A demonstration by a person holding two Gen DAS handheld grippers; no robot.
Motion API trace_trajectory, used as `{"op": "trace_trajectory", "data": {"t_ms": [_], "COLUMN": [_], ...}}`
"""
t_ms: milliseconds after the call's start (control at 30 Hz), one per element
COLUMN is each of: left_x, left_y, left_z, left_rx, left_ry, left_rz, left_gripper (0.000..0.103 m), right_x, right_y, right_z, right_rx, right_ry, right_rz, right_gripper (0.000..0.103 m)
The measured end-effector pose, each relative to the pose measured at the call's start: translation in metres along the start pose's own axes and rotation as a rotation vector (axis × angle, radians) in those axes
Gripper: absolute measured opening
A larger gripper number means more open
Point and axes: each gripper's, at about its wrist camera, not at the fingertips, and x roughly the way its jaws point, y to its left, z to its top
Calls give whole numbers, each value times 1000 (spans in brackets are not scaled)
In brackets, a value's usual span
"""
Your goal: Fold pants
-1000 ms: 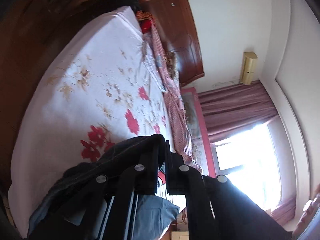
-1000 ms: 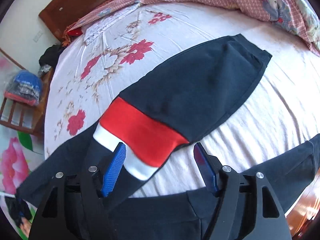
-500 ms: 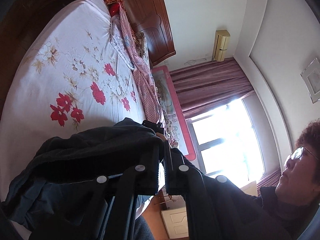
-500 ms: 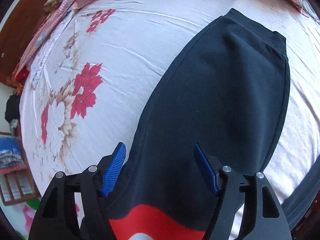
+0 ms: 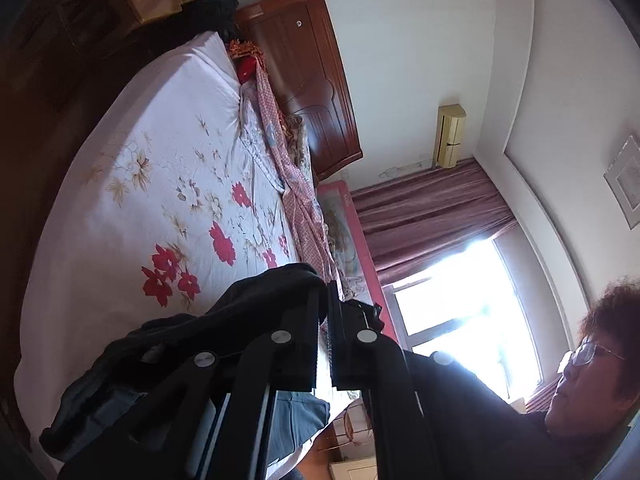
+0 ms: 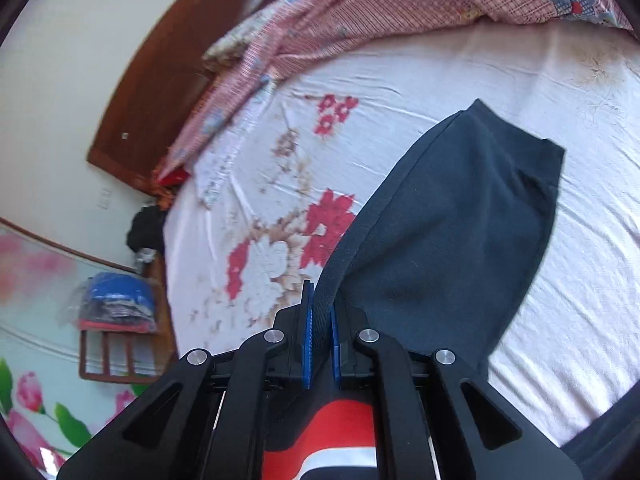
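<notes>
The pants are dark navy with a red and white band. In the right wrist view one leg (image 6: 452, 236) lies flat on the floral bed sheet (image 6: 560, 320), its cuff at the far end. My right gripper (image 6: 320, 312) is shut on the leg's left side seam. In the left wrist view my left gripper (image 5: 324, 308) is shut on a bunched dark part of the pants (image 5: 224, 332), held above the bed sheet (image 5: 132, 216).
A pink checked quilt (image 6: 360, 8) lies bunched along the far side of the bed by the wooden headboard (image 5: 304, 76). A wooden chair with folded clothes (image 6: 116, 308) stands beside the bed. The person's face (image 5: 588, 376) is at the right, by the window.
My right gripper has shut on the leg's side seam; it was open over the leg before. My left gripper has stayed shut on the pants and its view has swung.
</notes>
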Motion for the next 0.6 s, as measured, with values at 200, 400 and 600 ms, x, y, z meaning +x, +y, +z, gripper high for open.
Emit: {"op": "trace_trajectory", "data": {"t_ms": [200, 400, 600], "left_x": [-42, -90, -105], "left_y": [17, 61, 63], "left_z": [-25, -65, -83], "left_rx": [12, -91, -77], "left_ry": [-23, -53, -55], "left_rz": [66, 164, 233], "left_gripper": [3, 0, 0], "right_x": [-101, -127, -140], "right_y": [-105, -206, -202], "right_z": [-102, -198, -209], "right_rx": [76, 226, 237], "right_ry": [-37, 10, -21], "right_rz": [52, -54, -15], "right_gripper": [6, 6, 5]}}
